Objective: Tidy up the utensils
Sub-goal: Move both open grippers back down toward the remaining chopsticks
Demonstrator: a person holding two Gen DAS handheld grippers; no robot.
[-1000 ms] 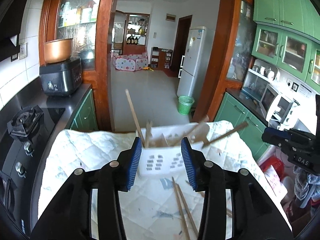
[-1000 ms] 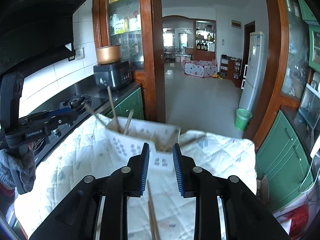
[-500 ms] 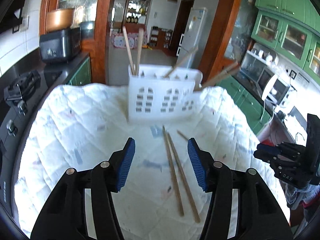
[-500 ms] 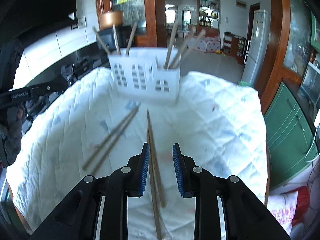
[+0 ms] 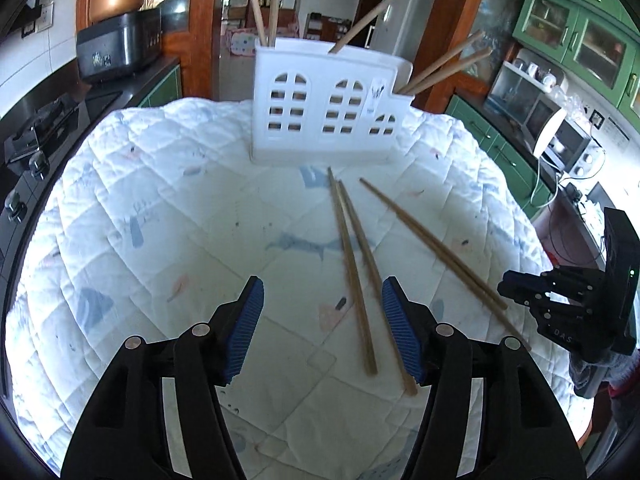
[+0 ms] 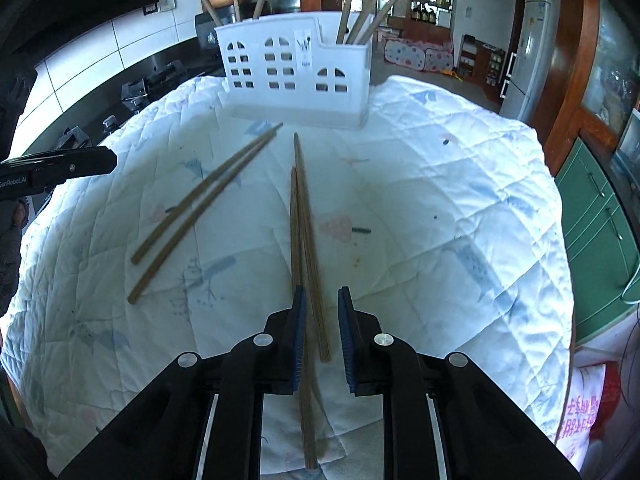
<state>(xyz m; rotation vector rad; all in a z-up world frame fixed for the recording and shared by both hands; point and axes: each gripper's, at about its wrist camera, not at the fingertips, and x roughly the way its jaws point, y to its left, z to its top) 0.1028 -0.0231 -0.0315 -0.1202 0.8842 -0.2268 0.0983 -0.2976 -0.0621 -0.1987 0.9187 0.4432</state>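
A white utensil holder [image 5: 326,108] [image 6: 296,72] with several wooden chopsticks standing in it sits at the far side of a quilted white cloth [image 5: 160,220]. Two chopstick pairs lie flat on the cloth. My left gripper [image 5: 322,300] is low over the cloth, its jaws opening, with one pair [image 5: 354,264] between them close to the right finger. My right gripper [image 6: 322,300] has narrow jaws that are closing, straddling the other pair [image 6: 304,220]; a gap still shows at the right pad. The left-hand pair [image 6: 200,200] lies apart from it.
A gas stove [image 5: 36,136] and a black rice cooker [image 5: 120,48] stand left of the cloth. Green cabinets [image 5: 576,32] and a microwave [image 5: 560,136] line the right side. The cloth drops off at its near and right edges.
Both grippers have sunk toward the cloth and tipped downward, so the holder now looks farther off. The left jaws spread wider; the right jaws narrowed around a chopstick pair.
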